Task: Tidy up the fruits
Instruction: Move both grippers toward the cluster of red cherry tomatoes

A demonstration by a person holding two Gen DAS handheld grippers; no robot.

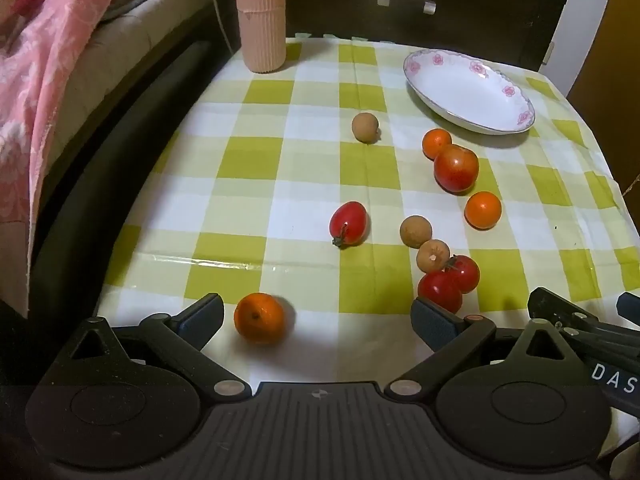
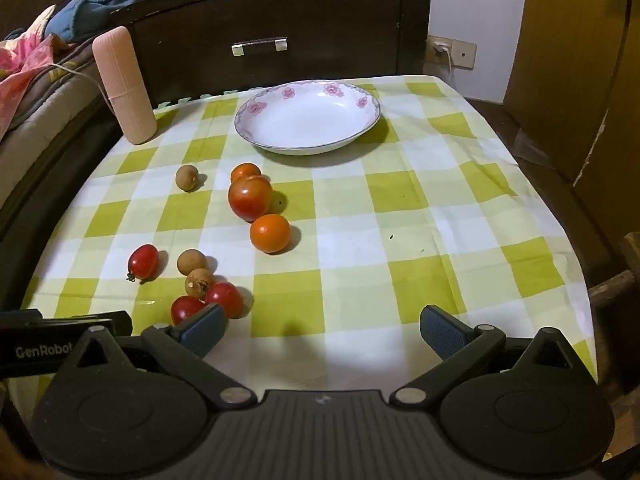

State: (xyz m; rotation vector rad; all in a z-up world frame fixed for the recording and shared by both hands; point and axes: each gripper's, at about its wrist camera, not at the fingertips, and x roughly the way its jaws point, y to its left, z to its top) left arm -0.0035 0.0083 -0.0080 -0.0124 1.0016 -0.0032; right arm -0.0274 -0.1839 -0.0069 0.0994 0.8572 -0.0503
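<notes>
A pink cylinder [image 2: 124, 86] stood left on the checked tablecloth [image 2: 420, 216] before a dark headboard [image 2: 280, 20]; fruits lay scattered short of the empty plate [image 2: 307, 120]. The left gripper [image 1: 318, 316], spread wide, flanked an orange [image 1: 260, 318] untouched; the right gripper [image 2: 320, 326] gaped empty

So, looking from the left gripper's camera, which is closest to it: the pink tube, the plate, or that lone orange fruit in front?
1. Orange fruit, between the open left gripper fingers, nearer the left one.
2. Flowered plate, far right on the checked cloth.
3. Pink ribbed tube, back edge, left.
</notes>
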